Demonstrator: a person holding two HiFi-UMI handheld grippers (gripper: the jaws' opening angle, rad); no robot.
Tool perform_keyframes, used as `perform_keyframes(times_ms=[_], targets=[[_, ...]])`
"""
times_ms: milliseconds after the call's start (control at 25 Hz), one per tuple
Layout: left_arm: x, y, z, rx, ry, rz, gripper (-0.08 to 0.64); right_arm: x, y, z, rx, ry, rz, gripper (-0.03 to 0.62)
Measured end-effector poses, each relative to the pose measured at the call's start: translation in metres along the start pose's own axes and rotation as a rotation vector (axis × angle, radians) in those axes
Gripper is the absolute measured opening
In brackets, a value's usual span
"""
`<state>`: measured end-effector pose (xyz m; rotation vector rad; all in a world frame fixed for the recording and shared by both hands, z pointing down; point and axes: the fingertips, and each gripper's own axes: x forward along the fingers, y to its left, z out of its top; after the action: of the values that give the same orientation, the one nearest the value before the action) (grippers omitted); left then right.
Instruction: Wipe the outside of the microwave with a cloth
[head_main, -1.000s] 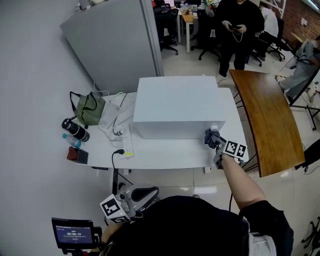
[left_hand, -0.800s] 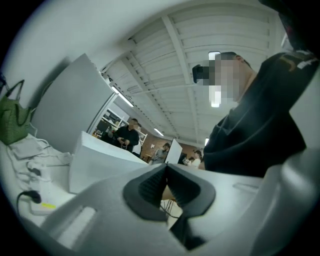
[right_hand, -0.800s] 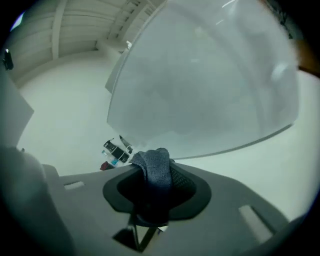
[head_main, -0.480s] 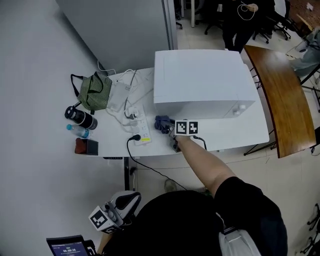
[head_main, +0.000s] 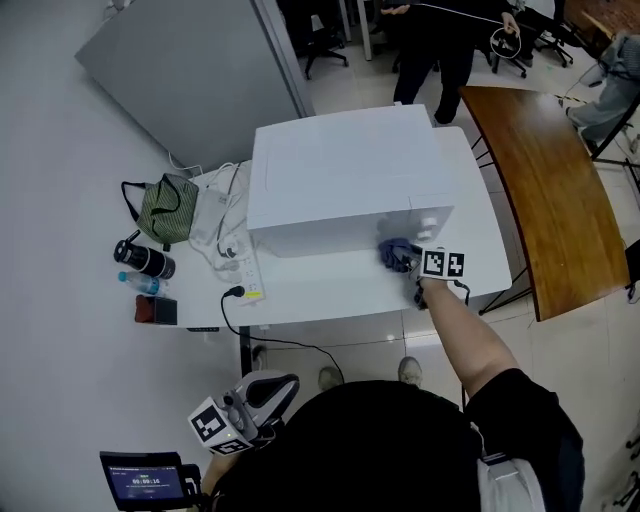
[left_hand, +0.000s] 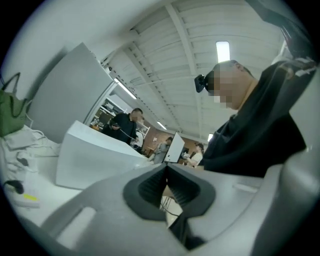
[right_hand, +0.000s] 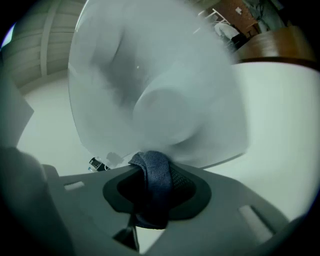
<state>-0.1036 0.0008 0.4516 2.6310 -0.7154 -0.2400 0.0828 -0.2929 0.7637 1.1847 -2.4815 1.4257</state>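
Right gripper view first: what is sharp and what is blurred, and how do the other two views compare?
Right gripper view: the cloth is sharp, the microwave close behind it is a soft blur, and the corners are dark. Left gripper view: strong fisheye bending, and a ceiling lamp glares white. Head view: evenly lit and fairly sharp.

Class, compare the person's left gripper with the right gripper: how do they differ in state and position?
The right gripper clamps the blue cloth; the left gripper has nothing between its jaws. The right gripper reaches to the microwave's front, over the table; the left gripper sits low by the person's body, away from the table. Both are shut.
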Motion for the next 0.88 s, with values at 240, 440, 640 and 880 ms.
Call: perform_keyframes(times_ms=[240,440,640,880], targets=[[0.067,-0.023,-0.017,-0.006,0.042,-0.117,0.005,-0.107,-0.089,0.06,-0.002,-0.131,-0.149,0.112],[0.04,-0.009,-0.013,-0.011,0.019,-0.103,0.003,-0.074,-0.037,0.02,-0.006,-0.029,-0.078,0.11],[-0.053,0.03,-0.008,-0.005,-0.001,-0.013,0.003,0.071,0.111,-0.081,0.018,0.167,0.151,0.11],[-0.161,0.062,-0.004,-0.016,-0.029,0.165,0.003,0.218,0.193,-0.121,0.076,0.165,0.143,0.109]])
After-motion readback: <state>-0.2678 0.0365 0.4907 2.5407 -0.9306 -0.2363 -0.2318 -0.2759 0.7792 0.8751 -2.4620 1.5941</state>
